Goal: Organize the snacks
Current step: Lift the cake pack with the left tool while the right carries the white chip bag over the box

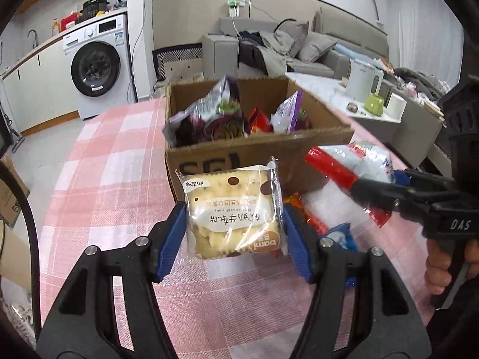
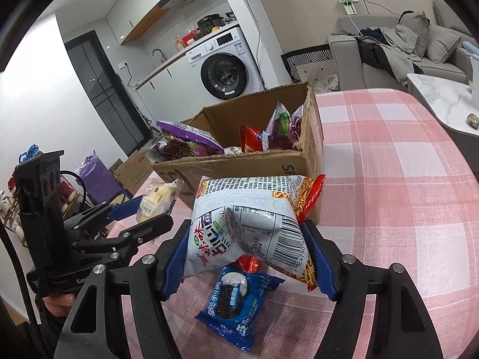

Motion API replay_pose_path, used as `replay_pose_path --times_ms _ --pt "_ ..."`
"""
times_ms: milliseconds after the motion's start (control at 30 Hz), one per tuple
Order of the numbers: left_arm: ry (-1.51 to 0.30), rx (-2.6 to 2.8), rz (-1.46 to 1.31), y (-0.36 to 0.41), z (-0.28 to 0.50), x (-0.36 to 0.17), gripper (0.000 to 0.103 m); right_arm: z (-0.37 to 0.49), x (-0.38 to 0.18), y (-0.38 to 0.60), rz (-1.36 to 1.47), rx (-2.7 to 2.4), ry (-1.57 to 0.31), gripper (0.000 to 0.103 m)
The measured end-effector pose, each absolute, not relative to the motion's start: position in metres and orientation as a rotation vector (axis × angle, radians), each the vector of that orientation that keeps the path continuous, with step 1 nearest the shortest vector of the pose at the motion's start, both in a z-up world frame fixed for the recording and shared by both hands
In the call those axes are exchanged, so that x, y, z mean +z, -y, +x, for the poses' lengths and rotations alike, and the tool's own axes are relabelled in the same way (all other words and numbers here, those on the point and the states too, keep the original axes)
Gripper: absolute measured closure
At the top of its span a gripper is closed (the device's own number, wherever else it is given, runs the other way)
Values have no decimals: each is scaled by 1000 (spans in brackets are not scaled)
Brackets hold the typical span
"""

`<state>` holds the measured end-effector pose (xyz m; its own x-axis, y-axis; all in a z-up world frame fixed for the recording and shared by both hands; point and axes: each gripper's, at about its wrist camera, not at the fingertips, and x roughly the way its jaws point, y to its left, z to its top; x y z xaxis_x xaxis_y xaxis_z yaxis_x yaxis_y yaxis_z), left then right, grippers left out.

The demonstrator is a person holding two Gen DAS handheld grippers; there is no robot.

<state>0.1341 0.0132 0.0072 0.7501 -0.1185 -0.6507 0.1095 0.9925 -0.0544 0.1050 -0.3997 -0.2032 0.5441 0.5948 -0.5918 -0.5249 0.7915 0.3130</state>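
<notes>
My left gripper (image 1: pixel 235 236) is shut on a clear-wrapped cream biscuit pack (image 1: pixel 233 212), lifted off the table in front of the cardboard box (image 1: pixel 257 149). In the right wrist view that pack (image 2: pixel 157 200) shows at the left, held by the left gripper (image 2: pixel 143 212). My right gripper (image 2: pixel 248 257) is shut on a white and red snack bag (image 2: pixel 245 221), raised above the cloth; the same bag (image 1: pixel 350 164) appears at the right of the left wrist view. The open box (image 2: pixel 239 161) holds purple and red snack packets (image 2: pixel 185 146). A blue cookie packet (image 2: pixel 236 302) lies on the table under the bag.
The table wears a pink checked cloth (image 2: pixel 389 194), bare to the right of the box. A small red wrapper (image 2: pixel 248 263) lies by the blue packet. Beyond the table stand a washing machine (image 1: pixel 98 65), a grey sofa (image 1: pixel 299 48) and a marble side table (image 1: pixel 344 95) with a white kettle.
</notes>
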Motion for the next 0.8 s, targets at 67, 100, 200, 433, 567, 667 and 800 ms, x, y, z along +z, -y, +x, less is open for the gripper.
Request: replay_pose_path --times_ms 67,100,200,433,567,667,800 --pt "-697 -132 -29 -15 125 19 43 103 -199 400 103 671 -727 31" --pt "-689 -130 -33 -16 122 24 43 101 -196 400 103 673 -720 31" --pt "-670 -119 -33 -16 114 37 43 99 -191 399 98 677 -707 31" --pt "-654 -103 -47 -23 117 53 43 97 -182 398 90 667 -689 31" --pt "-651 -90 -39 -25 123 57 43 100 -179 396 78 660 -683 31" --pt "-653 -80 -25 -24 130 59 43 106 -176 393 72 652 -682 31" --pt "-652 -77 -14 -20 143 63 43 115 -172 388 64 648 -678 31"
